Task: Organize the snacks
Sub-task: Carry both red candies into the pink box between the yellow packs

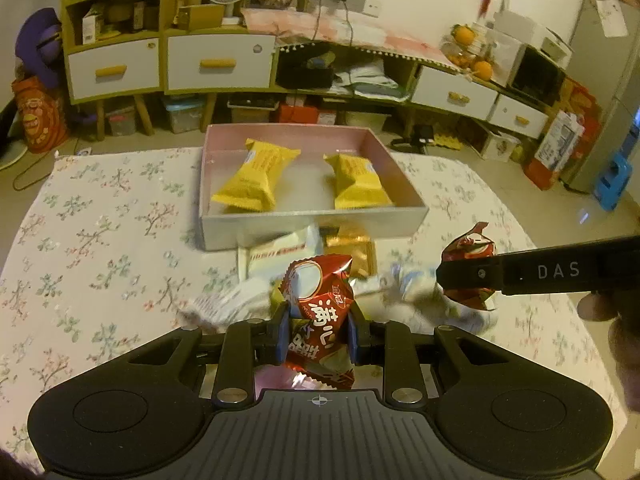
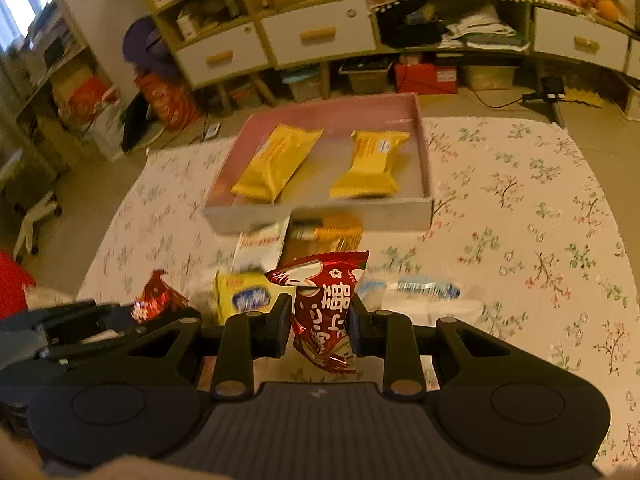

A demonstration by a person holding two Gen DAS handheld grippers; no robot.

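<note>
Left wrist view: the left gripper (image 1: 318,334) is pinching 1 red snack packet (image 1: 320,308) between its blue pads, above the floral tablecloth (image 1: 100,232). The right gripper (image 2: 320,326) is pinching a second red packet (image 2: 326,312) in the same manner. The open box (image 1: 308,222) is sitting ahead of both grippers, holding 2 yellow snack packs (image 1: 256,180) lying side by side and apart. Loose white and yellow snacks (image 2: 248,300) are lying on the cloth just in front of the box.

Open-topped box (image 1: 308,216): clear floor between its two yellow packets (image 1: 256,176); loose snack pile (image 1: 280,256) crowds its near wall.
</note>
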